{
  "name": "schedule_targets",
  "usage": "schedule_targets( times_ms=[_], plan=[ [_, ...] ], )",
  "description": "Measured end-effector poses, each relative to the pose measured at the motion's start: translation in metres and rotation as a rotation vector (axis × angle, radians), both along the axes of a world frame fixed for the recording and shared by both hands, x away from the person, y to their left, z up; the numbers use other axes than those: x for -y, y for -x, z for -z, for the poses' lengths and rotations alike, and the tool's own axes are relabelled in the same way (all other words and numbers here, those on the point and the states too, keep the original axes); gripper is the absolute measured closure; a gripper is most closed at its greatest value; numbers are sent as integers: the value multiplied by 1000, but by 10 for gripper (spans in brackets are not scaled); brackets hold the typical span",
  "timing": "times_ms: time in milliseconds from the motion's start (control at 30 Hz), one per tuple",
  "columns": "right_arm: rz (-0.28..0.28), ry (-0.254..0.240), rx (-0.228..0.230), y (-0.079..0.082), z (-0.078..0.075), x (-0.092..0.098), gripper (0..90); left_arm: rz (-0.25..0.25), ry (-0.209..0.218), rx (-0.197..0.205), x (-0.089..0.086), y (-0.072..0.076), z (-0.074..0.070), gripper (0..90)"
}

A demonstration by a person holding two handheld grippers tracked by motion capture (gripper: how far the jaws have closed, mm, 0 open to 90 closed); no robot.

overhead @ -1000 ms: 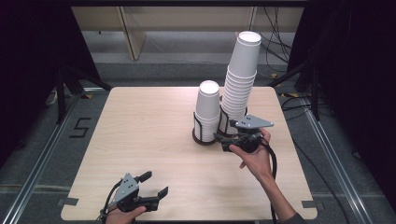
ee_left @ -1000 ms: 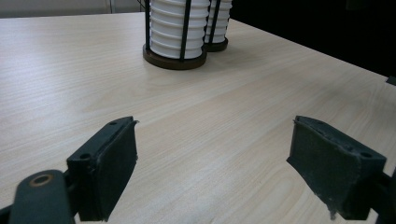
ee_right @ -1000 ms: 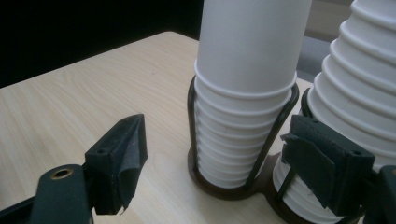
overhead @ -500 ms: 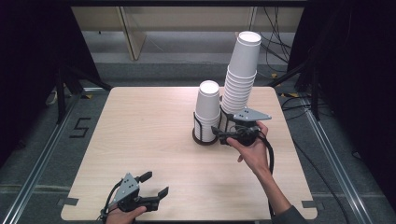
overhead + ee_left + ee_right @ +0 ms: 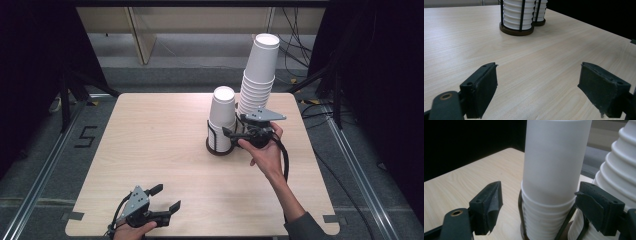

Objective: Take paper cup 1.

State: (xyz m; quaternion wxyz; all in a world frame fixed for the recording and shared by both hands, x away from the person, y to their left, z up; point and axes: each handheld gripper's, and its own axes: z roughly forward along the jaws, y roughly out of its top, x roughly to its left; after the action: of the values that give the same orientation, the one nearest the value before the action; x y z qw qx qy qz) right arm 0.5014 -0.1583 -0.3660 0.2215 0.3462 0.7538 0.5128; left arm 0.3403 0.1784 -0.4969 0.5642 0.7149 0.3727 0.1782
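From left to right, I see my left gripper (image 5: 162,206) idle at the near edge, jaws spread on nothing, while my right gripper (image 5: 231,133) has its spread jaws flanking, not yet pinching, the upright shorter cup stack (image 5: 223,116), far nearer to it.

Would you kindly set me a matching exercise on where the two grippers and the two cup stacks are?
Things:
1. left gripper
2. right gripper
3. short stack
4. tall stack

Places:
a. rises highest
b. at the cups, its jaws either side of the short stack
c. by the near edge of the table
d. ends lower, left of its neighbour

Pairs: 1-c, 2-b, 3-d, 4-a
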Motion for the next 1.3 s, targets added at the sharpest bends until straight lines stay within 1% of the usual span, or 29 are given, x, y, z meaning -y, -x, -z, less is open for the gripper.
schedule_targets(
  times_ms=[33,67,133,200,300,333,367,433,467,500,567,600,633,667,700,733,767,833,867,933,967,1000,1033,1067,1133,1167,1200,1267,1300],
  plan=[
    [-4,0,0,-1,-1,-1,215,-1,1,2,0,0,0,145],
    [13,4,11,-4,-2,-3,213,-4,-10,-4,0,1,-1,145],
    [20,12,5,-9,-6,-7,212,4,2,4,0,0,0,145],
    [34,6,7,-13,-8,-10,211,2,-3,2,0,0,0,145],
    [41,15,20,-19,-11,-15,210,5,-2,4,0,0,0,145],
    [54,17,9,-20,-12,-17,210,4,-2,4,0,0,0,145],
    [56,24,19,-22,-13,-19,209,4,-3,5,0,0,0,145],
    [83,28,8,-23,-15,-22,205,5,-3,4,0,0,0,145],
    [89,32,27,-25,-16,-23,202,0,-13,-2,0,1,-1,145],
    [98,28,12,-26,-16,-24,200,0,-13,-2,0,1,-1,145],
    [94,31,15,-28,-17,-25,200,0,-14,-3,0,1,-1,145],
    [111,24,6,-30,-18,-28,195,0,-13,-4,1,2,-1,145],
    [110,33,26,-33,-18,-28,195,0,-13,-4,1,2,-1,145],
    [110,33,26,-33,-18,-28,195,2,-16,-5,1,2,-1,145],
    [120,16,5,-33,-18,-30,194,3,-17,-4,1,2,-1,145],
    [124,12,4,-35,-17,-31,190,2,-14,-4,1,2,-1,145],
    [139,28,14,-38,-18,-32,180,0,-14,-5,0,2,-1,145],
    [143,28,8,-39,-18,-33,179,0,-13,-4,0,2,-1,145],
    [145,17,6,-41,-18,-34,176,1,-13,-3,0,2,-1,145],
    [148,14,-2,-43,-19,-36,168,0,-13,-4,0,2,-1,145],
    [164,20,-12,-45,-19,-39,167,1,-16,-4,0,2,-1,145],
    [162,13,-12,-46,-19,-41,167,3,-18,-3,0,2,-1,145],
    [164,23,-2,-47,-18,-42,167,4,-19,-3,0,2,-1,145],
    [162,9,-12,-48,-17,-44,167,4,-18,-3,0,2,-1,145],
    [174,23,-16,-50,-16,-45,160,1,-16,-3,0,2,-1,145],
    [174,23,-16,-50,-16,-45,160,1,-16,-3,0,2,-1,145],
    [176,12,-22,-52,-14,-47,158,1,-16,-3,0,2,-1,145],
    [182,17,-18,-53,-13,-47,158,1,-17,-4,0,2,-1,145],
    [187,13,-24,-54,-12,-50,159,1,-15,-4,0,2,-1,145]
  ],
)
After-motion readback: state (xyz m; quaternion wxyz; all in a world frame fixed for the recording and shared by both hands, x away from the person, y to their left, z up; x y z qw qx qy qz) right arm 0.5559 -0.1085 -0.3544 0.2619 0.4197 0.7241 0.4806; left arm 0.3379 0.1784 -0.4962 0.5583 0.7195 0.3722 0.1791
